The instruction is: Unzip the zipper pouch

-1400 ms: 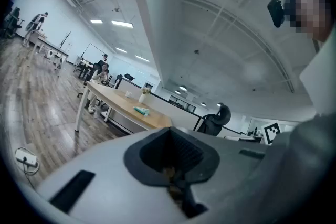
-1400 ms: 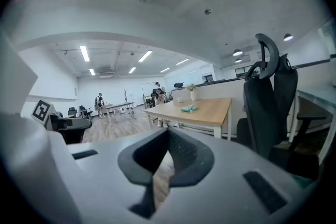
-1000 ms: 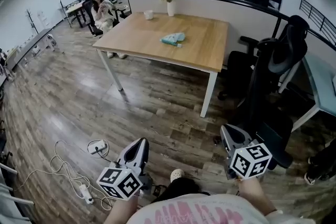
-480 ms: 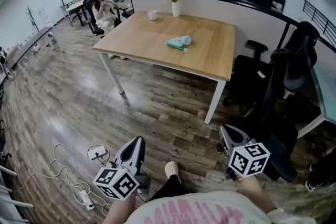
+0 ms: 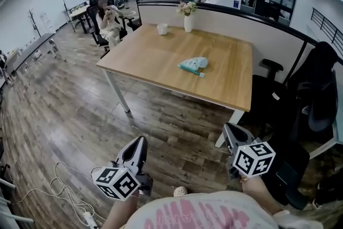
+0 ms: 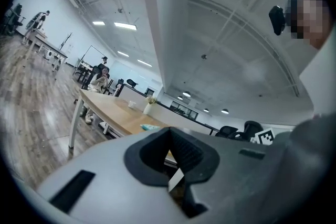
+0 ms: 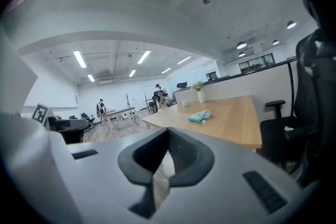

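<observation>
— While the pouch [image 5: 193, 65] lay on the table [image 5: 155, 56], how did the jaws stand?

— Both pairs were pressed together and gripped nothing. The left gripper [image 5: 140, 140] had its tips shut, and so did the right gripper [image 5: 229, 128]. Neither touched anything, and both hung over the floor [image 5: 161, 115].

— Where did the pouch lie relative to them?

— It lay well apart from both, ahead of them across a stretch of wood floor. It was flat near the table's middle, towards the right end. The right gripper view had it just above and right of the closed tips. The left gripper view showed only a teal sliver of it on the tabletop, above its tips.

— How many of each thing did you count?

— I counted one pouch, one table under it, and two grippers. One vase [image 5: 188, 21] with flowers and one cup [image 5: 162, 29] stood near the far edge, well apart from the pouch. Black chairs [image 5: 316, 94] crowded the table's right end and overlapped too much to count. One tangle of white cable [image 5: 59, 190] lay on the floor left of the left gripper. One person [image 5: 110, 21] sat beyond the table's far left corner.
</observation>
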A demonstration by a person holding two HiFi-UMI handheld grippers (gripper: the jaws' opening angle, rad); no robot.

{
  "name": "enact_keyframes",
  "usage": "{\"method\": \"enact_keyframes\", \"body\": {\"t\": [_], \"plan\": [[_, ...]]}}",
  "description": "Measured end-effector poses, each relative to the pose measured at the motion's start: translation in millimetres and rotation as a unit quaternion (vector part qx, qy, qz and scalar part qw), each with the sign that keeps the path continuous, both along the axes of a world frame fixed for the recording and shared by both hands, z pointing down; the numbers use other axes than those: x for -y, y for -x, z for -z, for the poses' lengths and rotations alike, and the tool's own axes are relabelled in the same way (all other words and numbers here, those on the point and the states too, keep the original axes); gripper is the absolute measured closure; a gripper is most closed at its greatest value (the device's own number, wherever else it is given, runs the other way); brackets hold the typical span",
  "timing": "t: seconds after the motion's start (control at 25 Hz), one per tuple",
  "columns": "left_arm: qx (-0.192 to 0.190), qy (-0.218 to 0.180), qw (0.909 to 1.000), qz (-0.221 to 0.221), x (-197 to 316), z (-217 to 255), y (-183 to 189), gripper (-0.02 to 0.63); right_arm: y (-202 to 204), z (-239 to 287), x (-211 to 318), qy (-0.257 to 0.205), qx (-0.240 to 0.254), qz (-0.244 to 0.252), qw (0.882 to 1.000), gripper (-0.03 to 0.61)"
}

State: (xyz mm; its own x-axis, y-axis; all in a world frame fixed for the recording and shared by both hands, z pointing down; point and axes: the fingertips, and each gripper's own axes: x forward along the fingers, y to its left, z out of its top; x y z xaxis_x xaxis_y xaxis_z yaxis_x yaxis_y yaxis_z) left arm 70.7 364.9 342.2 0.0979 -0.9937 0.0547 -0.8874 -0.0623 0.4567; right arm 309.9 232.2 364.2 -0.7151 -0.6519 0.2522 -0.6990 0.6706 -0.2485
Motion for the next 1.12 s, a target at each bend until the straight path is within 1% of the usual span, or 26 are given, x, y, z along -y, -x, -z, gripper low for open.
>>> {"method": "enact_keyframes", "body": {"t": [0.16, 0.24, 0.32, 0.44, 0.6, 0.68, 0.8, 0.92, 1.0, 1.12], "plan": [[0.007, -0.022, 0.9997, -0.006, 34, 12, 27, 0.612, 29, 17, 36, -0.023, 0.017, -0.006, 1.000, 0.583], [0.007, -0.028, 0.9995, -0.014, 48, 11, 33, 0.613, 38, 12, 48, -0.020, 0.016, -0.010, 1.000, 0.583], [0.008, -0.025, 0.9994, -0.024, 63, 5, 34, 0.614, 43, -4, 57, -0.002, 0.010, -0.012, 1.000, 0.583], [0.006, -0.017, 0.9990, -0.041, 81, -10, 30, 0.614, 48, -36, 65, 0.036, -0.001, -0.013, 0.999, 0.583], [0.011, 0.002, 0.9982, -0.059, 101, -32, 31, 0.614, 56, -76, 75, 0.084, -0.036, -0.005, 0.996, 0.583], [0.004, 0.009, 0.9979, -0.064, 114, -41, 35, 0.612, 60, -91, 86, 0.100, -0.051, -0.005, 0.994, 0.583], [-0.006, 0.010, 0.9983, -0.057, 138, -47, 48, 0.612, 72, -103, 112, 0.114, -0.058, -0.002, 0.992, 0.583], [-0.022, 0.012, 0.9983, -0.052, 165, -50, 64, 0.612, 89, -109, 144, 0.118, -0.060, 0.008, 0.991, 0.583], [-0.021, 0.017, 0.9985, -0.048, 188, -53, 76, 0.612, 103, -112, 170, 0.118, -0.058, 0.017, 0.991, 0.583], [-0.016, 0.016, 0.9993, -0.029, 223, -51, 99, 0.612, 128, -114, 213, 0.118, -0.057, 0.030, 0.991, 0.583]]}}
